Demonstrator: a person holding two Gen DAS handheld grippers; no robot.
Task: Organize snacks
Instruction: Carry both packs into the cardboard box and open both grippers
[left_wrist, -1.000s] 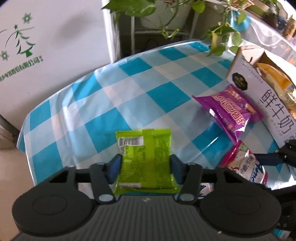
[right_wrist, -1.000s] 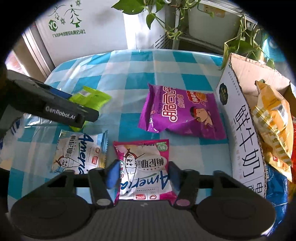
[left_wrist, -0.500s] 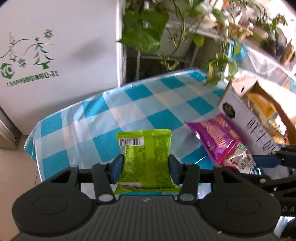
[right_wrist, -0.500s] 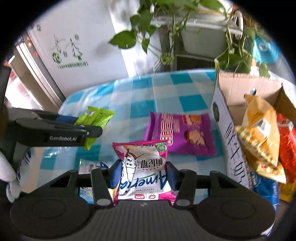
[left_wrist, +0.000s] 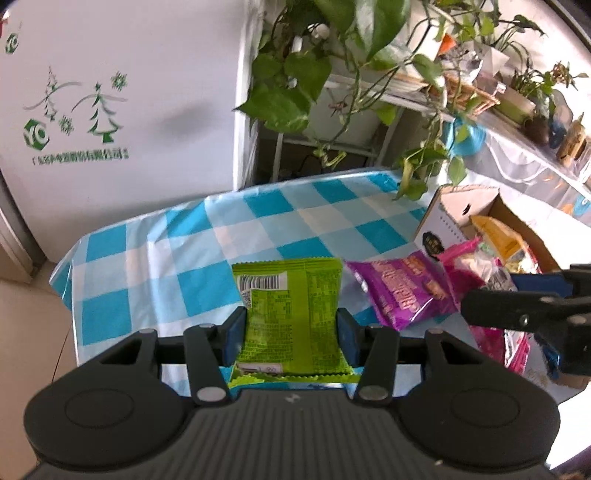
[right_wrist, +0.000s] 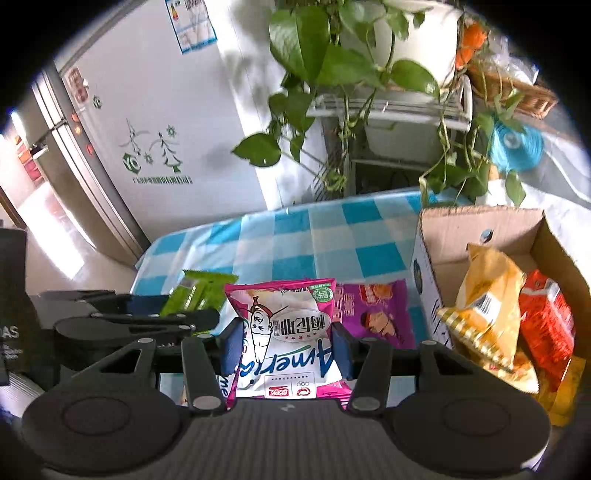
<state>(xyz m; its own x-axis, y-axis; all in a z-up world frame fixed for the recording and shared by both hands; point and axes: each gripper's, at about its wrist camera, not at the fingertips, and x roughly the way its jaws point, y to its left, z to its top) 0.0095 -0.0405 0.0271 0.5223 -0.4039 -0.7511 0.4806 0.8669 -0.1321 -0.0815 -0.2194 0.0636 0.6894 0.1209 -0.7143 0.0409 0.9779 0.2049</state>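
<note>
My left gripper (left_wrist: 291, 328) is shut on a green snack packet (left_wrist: 291, 310) and holds it lifted above the checked table (left_wrist: 192, 258). My right gripper (right_wrist: 286, 345) is shut on a pink and white snack bag (right_wrist: 286, 332), also lifted. A purple snack bag (left_wrist: 399, 291) lies on the table beside the cardboard box (right_wrist: 476, 229); it also shows in the right wrist view (right_wrist: 373, 314). The box holds a yellow bag (right_wrist: 487, 291) and a red bag (right_wrist: 546, 314). The green packet shows at the left in the right wrist view (right_wrist: 195, 293).
A white appliance with a green tree logo (left_wrist: 110, 110) stands behind the table. Trailing green plants (left_wrist: 332, 55) on a rack hang over the table's far edge. The right gripper's body (left_wrist: 528, 306) shows at the right of the left wrist view.
Both grippers have risen from the table, each carrying its snack. The pink and white bag left the tabletop and now hangs close to the box.
</note>
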